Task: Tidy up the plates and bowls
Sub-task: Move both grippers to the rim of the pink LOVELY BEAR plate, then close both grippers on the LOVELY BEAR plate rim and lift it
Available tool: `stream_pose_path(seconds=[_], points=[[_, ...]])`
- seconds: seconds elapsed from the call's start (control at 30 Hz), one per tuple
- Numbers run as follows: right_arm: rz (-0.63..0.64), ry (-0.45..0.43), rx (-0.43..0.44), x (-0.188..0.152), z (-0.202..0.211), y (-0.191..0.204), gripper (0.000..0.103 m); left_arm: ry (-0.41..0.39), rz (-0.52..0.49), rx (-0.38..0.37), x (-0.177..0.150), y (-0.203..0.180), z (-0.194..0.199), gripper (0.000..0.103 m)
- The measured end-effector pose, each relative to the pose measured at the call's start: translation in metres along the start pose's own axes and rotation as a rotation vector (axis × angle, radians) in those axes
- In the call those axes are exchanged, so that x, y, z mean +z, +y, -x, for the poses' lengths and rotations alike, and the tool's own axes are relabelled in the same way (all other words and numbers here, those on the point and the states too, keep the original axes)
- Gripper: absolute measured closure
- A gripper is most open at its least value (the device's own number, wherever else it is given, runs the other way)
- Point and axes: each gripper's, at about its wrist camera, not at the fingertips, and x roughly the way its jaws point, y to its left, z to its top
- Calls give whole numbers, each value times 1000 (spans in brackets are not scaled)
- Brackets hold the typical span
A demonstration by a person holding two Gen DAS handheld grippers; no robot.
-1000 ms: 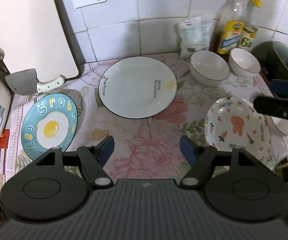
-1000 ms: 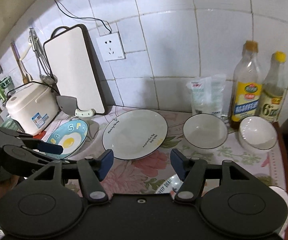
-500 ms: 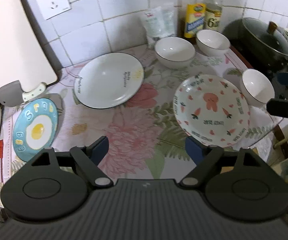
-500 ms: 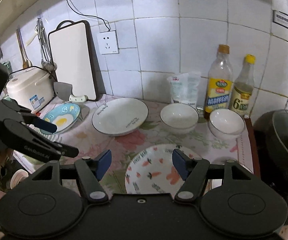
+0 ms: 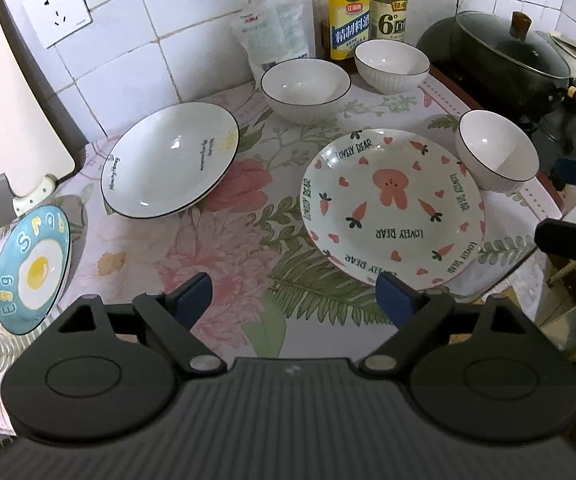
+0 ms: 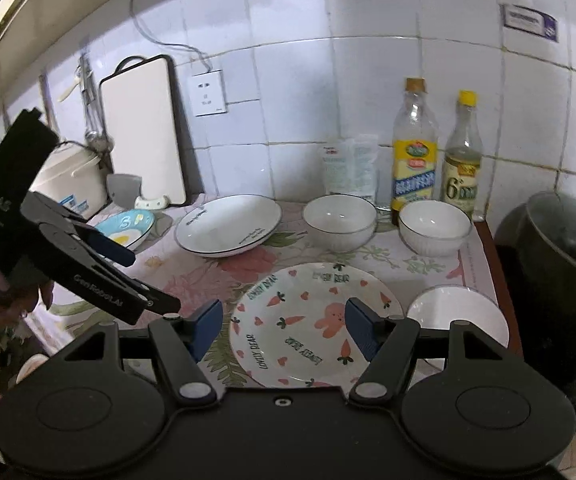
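Observation:
A carrot-and-bear plate (image 5: 393,206) (image 6: 311,324) lies at the counter's front right. A white black-rimmed plate (image 5: 170,160) (image 6: 228,224) lies behind it to the left, and a blue egg plate (image 5: 30,270) (image 6: 128,228) at the far left. Two white bowls (image 5: 305,88) (image 5: 391,64) stand at the back and a third bowl (image 5: 495,150) (image 6: 457,314) at the right edge. My left gripper (image 5: 295,300) is open and empty above the counter's front. My right gripper (image 6: 284,328) is open and empty, above the near edge of the bear plate.
Two bottles (image 5: 347,12) and a plastic bag (image 5: 276,28) stand against the tiled wall. A cutting board (image 5: 4,100) leans at the left with a cleaver (image 5: 4,200) below it. A lidded black pot (image 5: 511,56) sits at the right. A rice cooker (image 6: 72,180) stands far left.
Both grippers have pulled back and turned right. The bear plate, the third bowl and the pot have come into fuller view. No dish has moved.

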Motion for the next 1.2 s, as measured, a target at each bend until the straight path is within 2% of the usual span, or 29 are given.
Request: stream_pose_path(seconds=[0.13, 0.23, 0.33, 0.6, 0.67, 0.87, 0.9, 0.97, 1.0, 1.2], points=[[-66, -22, 24, -22, -11, -18, 30, -55, 32, -4, -5, -2, -13, 14], [-94, -60, 70, -35, -17, -26, 30, -75, 146, -40, -3, 5, -29, 14], [-110, -18, 58, -45, -30, -29, 30, -89, 209, -39, -2, 6, -46, 14], [-188, 73, -23, -66, -65, -52, 30, -70, 202, -59, -1, -5, -82, 18], [-214, 77, -28, -69, -72, -58, 31, -55, 206, -77, -2, -9, -91, 19], [-248, 95, -31, -73, -89, -63, 31, -15, 209, -67, -7, -15, -109, 21], [-251, 95, -34, -73, -91, -64, 32, -11, 215, -70, -7, -15, -111, 23], [-251, 89, -36, -71, -93, -63, 32, 6, 228, -75, -8, -14, -117, 33], [-252, 88, -37, -71, -95, -63, 34, 25, 238, -79, -7, -14, -121, 35], [-304, 81, -53, -70, -102, -66, 41, 22, 268, -83, -1, -15, -123, 47]])
